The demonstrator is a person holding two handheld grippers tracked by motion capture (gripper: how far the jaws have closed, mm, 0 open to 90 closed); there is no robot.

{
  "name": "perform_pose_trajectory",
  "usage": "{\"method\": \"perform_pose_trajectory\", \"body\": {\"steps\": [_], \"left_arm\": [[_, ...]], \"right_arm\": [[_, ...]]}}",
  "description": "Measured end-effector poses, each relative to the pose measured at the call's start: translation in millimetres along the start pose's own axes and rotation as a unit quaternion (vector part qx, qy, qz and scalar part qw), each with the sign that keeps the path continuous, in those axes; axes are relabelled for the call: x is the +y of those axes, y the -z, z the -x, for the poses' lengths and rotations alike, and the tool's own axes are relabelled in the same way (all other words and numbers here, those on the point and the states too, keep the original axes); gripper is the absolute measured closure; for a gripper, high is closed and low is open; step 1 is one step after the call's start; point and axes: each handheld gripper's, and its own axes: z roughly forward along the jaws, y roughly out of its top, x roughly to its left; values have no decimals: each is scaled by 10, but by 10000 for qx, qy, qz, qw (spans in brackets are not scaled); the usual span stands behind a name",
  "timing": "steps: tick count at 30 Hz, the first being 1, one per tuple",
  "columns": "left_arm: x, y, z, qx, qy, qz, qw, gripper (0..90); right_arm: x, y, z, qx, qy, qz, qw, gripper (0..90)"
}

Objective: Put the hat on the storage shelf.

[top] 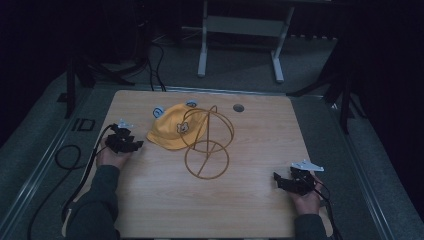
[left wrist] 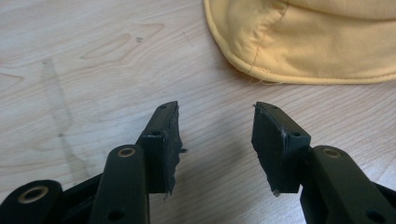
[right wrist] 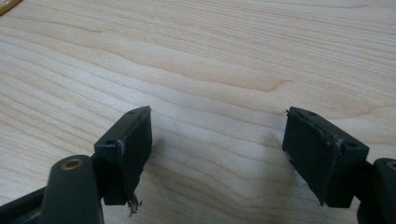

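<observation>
Left tongs [left wrist: 215,135] low over the bench [left wrist: 93,70], jaws spread, bare wood between them — yellow cap [left wrist: 317,42] just ahead, not touched. In the high view the left hand [top: 114,156] sits near the cap's [top: 172,131] brim; the cap rests against the wire stand [top: 207,142]. Right tongs [right wrist: 217,154] spread wide over bare wood — right hand [top: 306,197] at the near right corner, well apart from the cap.

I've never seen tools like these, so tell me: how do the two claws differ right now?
The left claw sits beside the yellow cap, its jaws partly apart; the right claw rests far from the cap, near the table's right edge, with jaws spread wider. The left claw view shows the cap's brim just ahead; the right claw faces bare wood. Both are black, hand-held, open and empty.
</observation>
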Motion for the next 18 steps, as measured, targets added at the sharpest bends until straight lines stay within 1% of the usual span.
{"method": "perform_pose_trajectory", "body": {"steps": [2, 4, 7, 10, 12, 14, 18], "left_arm": [[17, 40, -8, 96, -35, -54, 9999, 514], [38, 86, -12, 132, -80, -84, 9998, 515], [96, 182, -22, 197, -274, -141, 9993, 519], [125, 227, -35, 180, -316, -131, 9993, 535], [158, 267, -51, 126, -281, -104, 9995, 538], [195, 302, -61, 100, -344, -120, 9993, 544], [274, 346, -75, 53, -460, -230, 9987, 545]], "right_arm": [[0, 0, -1, -1, 0, 0, 10000, 240], [0, 0, -1, -1, 0, -1, 10000, 240], [0, 0, 0, -1, 1, -1, 10000, 240], [0, 0, -1, -1, -1, -1, 10000, 240], [0, 0, 0, -1, 1, 0, 10000, 240], [0, 0, -1, -1, 0, -1, 10000, 240], [0, 0, 0, -1, 1, 0, 10000, 240]]}}
